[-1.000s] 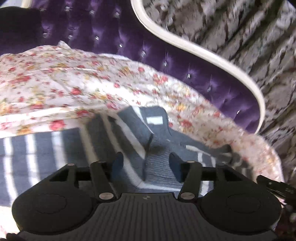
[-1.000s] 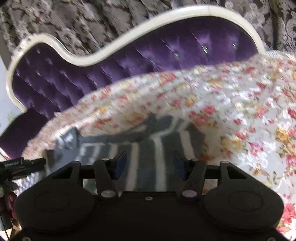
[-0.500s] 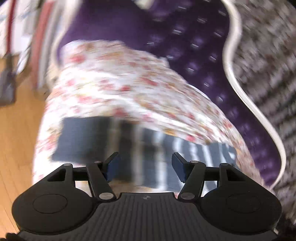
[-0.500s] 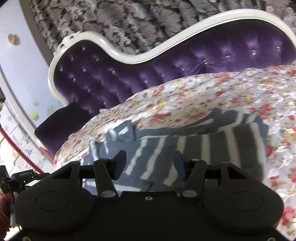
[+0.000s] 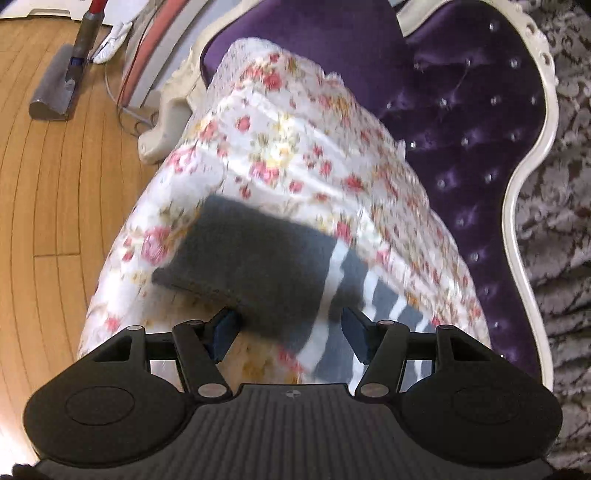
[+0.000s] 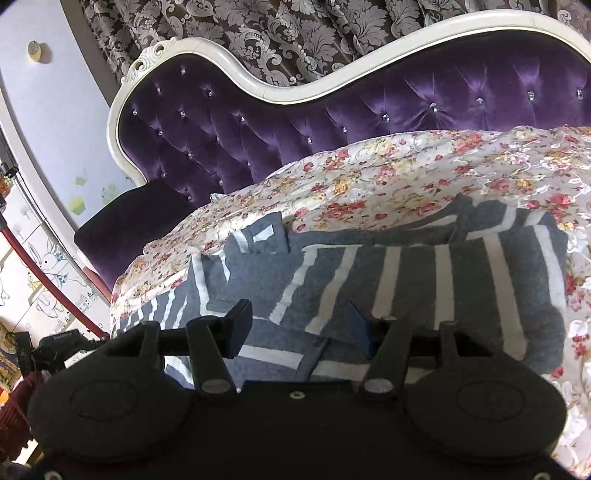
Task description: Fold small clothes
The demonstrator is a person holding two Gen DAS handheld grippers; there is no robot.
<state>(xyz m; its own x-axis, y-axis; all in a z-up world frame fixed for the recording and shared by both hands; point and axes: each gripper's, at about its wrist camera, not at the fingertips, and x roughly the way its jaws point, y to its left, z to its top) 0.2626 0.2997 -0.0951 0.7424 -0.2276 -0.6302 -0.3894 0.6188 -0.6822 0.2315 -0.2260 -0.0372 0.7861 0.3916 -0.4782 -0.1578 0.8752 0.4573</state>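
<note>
A small grey knit garment with white stripes (image 6: 388, 280) lies spread flat on a floral sheet (image 6: 406, 173). In the left wrist view its plain dark grey end (image 5: 255, 266) lies near the sheet's edge, with the striped part (image 5: 373, 306) to the right. My left gripper (image 5: 288, 334) is open and empty, just above that dark end. My right gripper (image 6: 295, 326) is open and empty, low over the striped body, with a folded-over part (image 6: 258, 240) beyond it.
The sheet covers a purple tufted sofa (image 6: 332, 110) with a white carved frame (image 5: 532, 184). A wooden floor (image 5: 55, 203) with a vacuum head (image 5: 55, 88) lies left of the sofa. Patterned curtains (image 6: 295, 33) hang behind.
My left gripper has swung from the garment's middle to its plain dark end near the sofa's edge. My right gripper has pulled back a little, showing more of the garment. Both stayed open.
</note>
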